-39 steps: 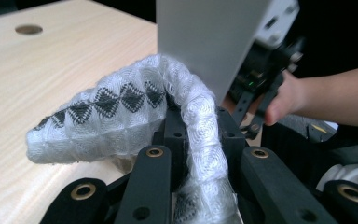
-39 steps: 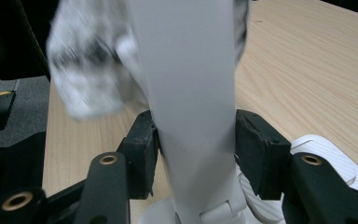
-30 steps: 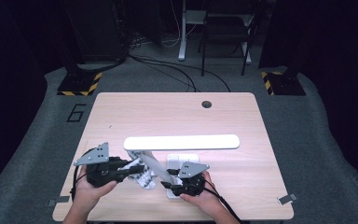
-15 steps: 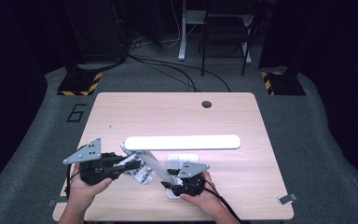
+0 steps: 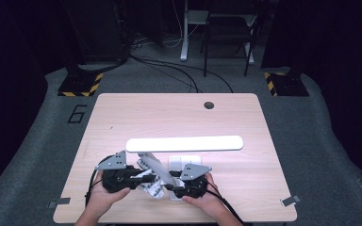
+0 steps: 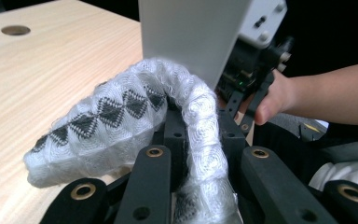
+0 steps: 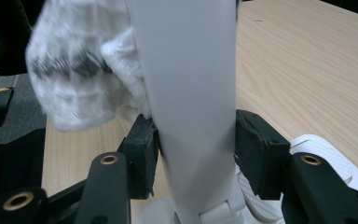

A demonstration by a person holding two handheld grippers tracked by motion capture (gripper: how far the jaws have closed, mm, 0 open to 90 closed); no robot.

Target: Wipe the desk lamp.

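Your left gripper [image 5: 143, 178] sits near the table's [image 5: 122, 117] front-left part, its jaws clamped on a white cloth [image 6: 121, 121] with dark diamonds — the cloth bunches up out of the jaws and presses against the lamp arm [image 6: 191, 32]. To its left the wood runs bare to the table edge, with little room between your hand and the front edge. Just right of it, your right gripper [image 7: 193, 144] has its jaws pressed on both flanks of the lamp arm low down, right above the hinge and the white base [image 5: 185, 162]. The two grippers are close together, the cloth and arm between them. Overhead the long lamp head [image 5: 184, 143] spans across — it caps any lift. Right of the base the table is open to its far edge; a cable hole [image 5: 209, 104] lies well back.
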